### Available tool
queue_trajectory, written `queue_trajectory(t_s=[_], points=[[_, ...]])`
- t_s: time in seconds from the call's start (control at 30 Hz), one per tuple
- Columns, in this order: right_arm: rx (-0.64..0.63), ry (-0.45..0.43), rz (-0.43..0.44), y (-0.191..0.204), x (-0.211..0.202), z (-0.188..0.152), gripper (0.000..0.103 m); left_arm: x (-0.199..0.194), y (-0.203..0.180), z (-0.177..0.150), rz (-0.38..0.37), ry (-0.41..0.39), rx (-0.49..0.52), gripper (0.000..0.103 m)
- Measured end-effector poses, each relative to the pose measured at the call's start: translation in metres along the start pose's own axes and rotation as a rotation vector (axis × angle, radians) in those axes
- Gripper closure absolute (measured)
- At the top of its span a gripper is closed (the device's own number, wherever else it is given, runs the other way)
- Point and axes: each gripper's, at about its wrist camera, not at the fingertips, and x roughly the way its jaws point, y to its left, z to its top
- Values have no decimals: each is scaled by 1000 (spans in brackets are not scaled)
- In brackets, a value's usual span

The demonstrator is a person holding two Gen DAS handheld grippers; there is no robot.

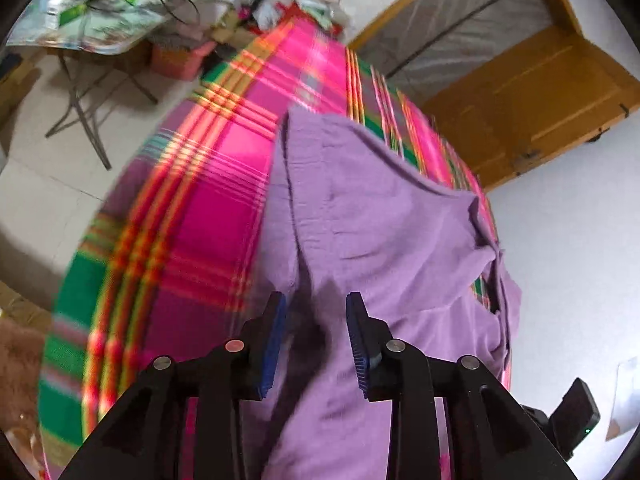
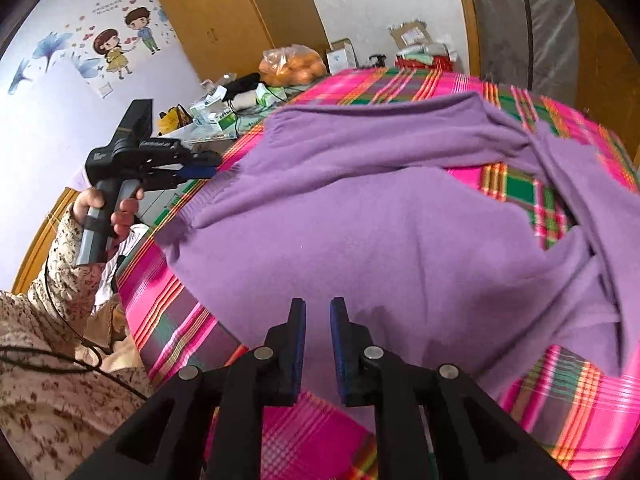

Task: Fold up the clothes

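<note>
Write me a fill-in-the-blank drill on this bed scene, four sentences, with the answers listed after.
1. The knitted sweater spread on the bed is ____ in colour.
2. It lies on a checked bedsheet that is mostly ____.
3. The left tool hovers with its fingers ____, gripping nothing.
4. The clear plastic bag beyond the bed holds ____ fruit.

Missing words: purple; pink; open; orange

A purple knit sweater (image 2: 360, 216) lies spread flat, mostly unfolded, on the pink plaid surface (image 2: 400, 84). Its ribbed hem points toward ten o'clock in the right wrist view. A sleeve (image 2: 580, 176) is rumpled toward two o'clock, with plaid showing through a gap beside it.
</note>
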Motion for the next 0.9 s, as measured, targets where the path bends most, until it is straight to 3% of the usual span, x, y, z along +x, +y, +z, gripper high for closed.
queue_trajectory(t_s=[0.1,0.23,0.33,0.5,0.83,0.9], points=[[10,18,21,0,15,6,89,15,2,13,-17,27,-21,71],[15,31,36,1,30,17,89,21,5,24,-96,37,-34,70],[25,42,41,-1,42,26,89,34,11,33,-140,85,-76,70],[83,65,54,-9,63,36,89,47,20,49,-237,84,-160,70],[35,41,67,6,82,58,89,60,10,88,-261,12,-167,70],[24,36,70,9,86,62,78,59,10,92,-253,3,-170,70]])
